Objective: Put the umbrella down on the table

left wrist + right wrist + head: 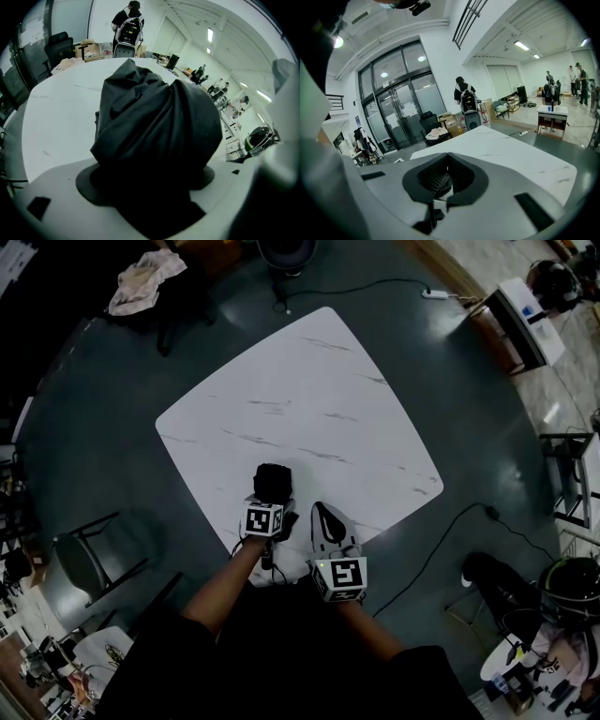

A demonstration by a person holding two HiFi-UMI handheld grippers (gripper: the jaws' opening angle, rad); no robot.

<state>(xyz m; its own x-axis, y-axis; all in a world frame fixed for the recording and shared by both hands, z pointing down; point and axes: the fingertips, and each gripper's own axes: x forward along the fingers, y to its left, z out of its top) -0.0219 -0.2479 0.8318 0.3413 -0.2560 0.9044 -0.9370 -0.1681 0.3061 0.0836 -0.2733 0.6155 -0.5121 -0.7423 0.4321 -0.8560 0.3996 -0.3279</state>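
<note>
Broadly, the white table (309, 399) lies ahead, and the folded black umbrella (273, 482) is over its near edge; whether it touches the top, I cannot tell. The left gripper (271, 501) is clamped on the umbrella's bunched fabric. The right gripper (324, 519), just to its right, has its jaws together on nothing. Let go this near the edge, the umbrella could roll off, or its loose cloth could catch a jaw.

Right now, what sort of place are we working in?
Likely an open office or lab hall: tall glass doors, an office chair, and people standing beyond the white table.
</note>
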